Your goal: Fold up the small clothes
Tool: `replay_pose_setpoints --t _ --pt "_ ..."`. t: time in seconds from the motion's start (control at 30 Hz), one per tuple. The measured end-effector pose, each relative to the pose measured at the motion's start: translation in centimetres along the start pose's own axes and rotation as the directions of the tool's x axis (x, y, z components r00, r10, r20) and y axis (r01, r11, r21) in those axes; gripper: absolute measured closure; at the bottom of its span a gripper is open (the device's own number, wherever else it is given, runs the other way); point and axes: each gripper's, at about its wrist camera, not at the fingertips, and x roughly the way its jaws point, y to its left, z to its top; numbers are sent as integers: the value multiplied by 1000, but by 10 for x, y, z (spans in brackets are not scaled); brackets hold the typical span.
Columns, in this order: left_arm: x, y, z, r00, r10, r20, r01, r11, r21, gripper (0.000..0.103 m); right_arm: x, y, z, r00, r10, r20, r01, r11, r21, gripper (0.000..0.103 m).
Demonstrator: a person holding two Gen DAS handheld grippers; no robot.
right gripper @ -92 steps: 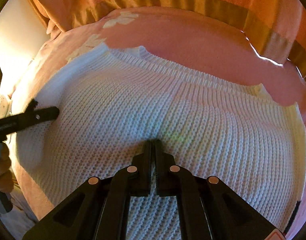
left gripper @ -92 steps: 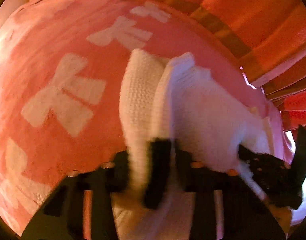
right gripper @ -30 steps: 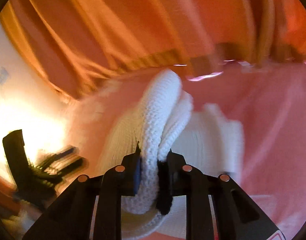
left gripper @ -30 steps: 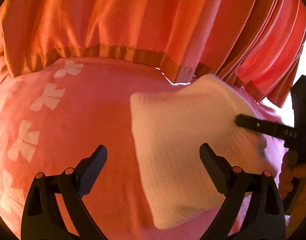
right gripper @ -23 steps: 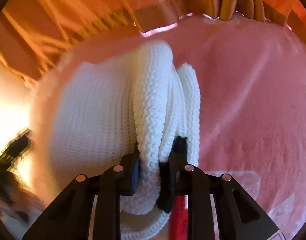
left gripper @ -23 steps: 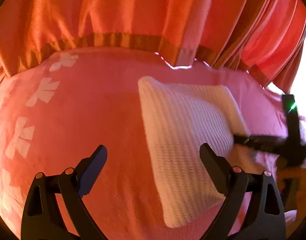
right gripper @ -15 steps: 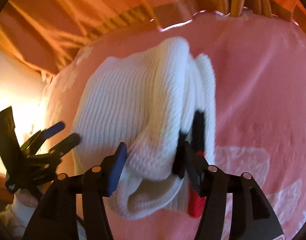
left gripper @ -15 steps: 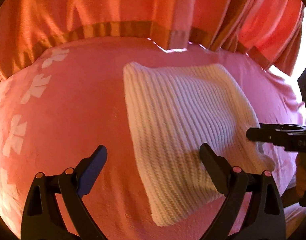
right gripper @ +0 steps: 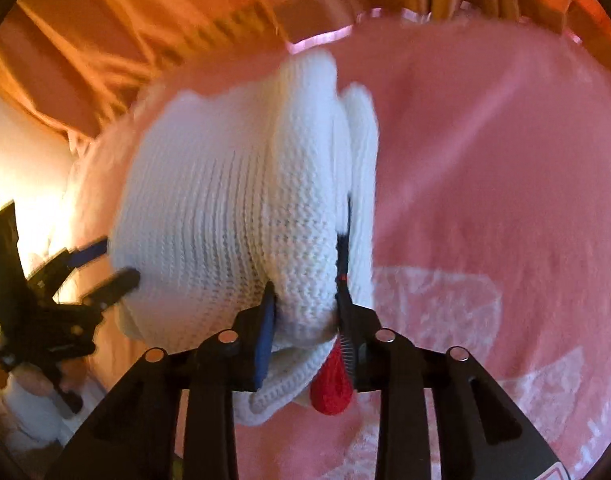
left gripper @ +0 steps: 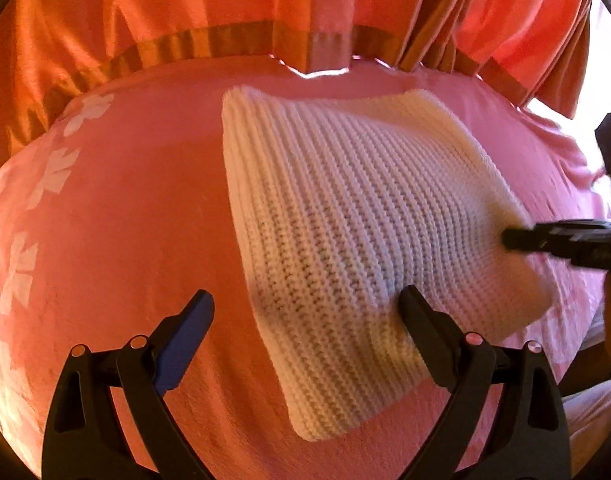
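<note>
right gripper (right gripper: 305, 312) closing on folded white knit sweater (left gripper: 361, 236); left gripper (left gripper: 305, 320) agape, empty; could drag the fold apart.

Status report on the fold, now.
Left hand-held gripper open, empty, over the sweater's edge. Right hand-held gripper closing with sweater's folded edge between the jaws. Sweater folded on pink blanket. Nothing in the way.

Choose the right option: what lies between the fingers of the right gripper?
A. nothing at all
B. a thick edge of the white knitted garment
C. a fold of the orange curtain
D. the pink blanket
B: in the right wrist view, the right gripper is closing on a thick edge of the white knitted garment.
</note>
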Motion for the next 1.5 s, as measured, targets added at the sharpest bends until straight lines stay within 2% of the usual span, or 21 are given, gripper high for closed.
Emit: replay_pose_setpoints --t 0.07,0.13,0.23,0.3,0.4,0.47,0.5,0.53,0.63,0.77,0.9,1.0,1.03,1.07,1.13,1.27,1.3,1.37,1.43,1.5 --pt "1 2 -1 1000 -6 -9 6 1000 -18 12 -10 9 2 1000 3 29 -2 1000 -20 69" --pt "1 4 -1 1000 -4 -12 4 1000 -31 12 -29 14 3 995 -3 101 6 1000 -27 69" --pt "0 3 -1 1000 10 -1 -10 1000 -26 12 -57 22 10 973 17 230 -12 1000 -21 69" --pt "1 2 -2 1000 18 -2 -18 1000 -22 12 -60 30 17 964 17 266 -5 999 -48 74" --pt "4 0 -3 1000 27 -5 -27 999 -18 12 -36 40 26 979 21 204 -3 996 -86 95" --pt "4 -1 -4 999 32 -2 -32 999 -10 12 -12 37 30 988 -61 141 75 992 -100 100" --pt "4 -1 -4 999 34 0 -34 999 -6 12 7 27 33 982 -163 95 172 980 -100 103" --pt "4 0 -4 1000 32 0 -32 999 -4 12 14 19 34 980 -174 94 182 979 -86 103" --pt "3 1 -3 1000 25 -7 -25 1000 -12 12 4 9 38 991 -85 103 85 996 4 103" --pt "1 2 -3 1000 23 -7 -23 1000 -17 12 -15 35 53 977 -56 208 69 996 -59 101" --pt "4 3 -4 1000 24 -12 -24 999 -23 12 3 39 88 971 -79 224 92 994 -51 101" --pt "5 3 -4 1000 25 -9 -25 1000 -19 12 29 20 103 967 -175 187 180 984 -6 103" --pt "5 3 -4 1000 23 -9 -23 1000 -18 12 36 9 107 970 -170 172 167 986 31 103" --pt "6 4 -4 1000 20 -8 -20 1000 -20 12 37 1 110 977 -128 170 114 990 85 103" --pt "7 6 -3 1000 19 -12 -20 1000 -18 12 24 7 113 979 -121 165 106 989 101 103" --pt "8 8 -3 1000 12 -27 -13 1000 -19 12 -18 44 88 977 -87 196 97 994 -43 91" --pt "6 8 -3 1000 6 -28 -6 1000 -22 12 -30 52 68 980 -69 187 87 992 -94 87" --pt "0 9 -3 1000 -4 -22 4 1000 -22 12 -40 54 37 986 -70 154 91 988 -129 64" --pt "-4 9 -2 1000 -7 -11 6 1000 -30 12 -44 52 12 990 -60 128 80 985 -156 58" --pt "-6 10 -1 1000 -7 -6 6 999 -39 12 -47 45 -18 995 19 97 -4 988 -155 57"
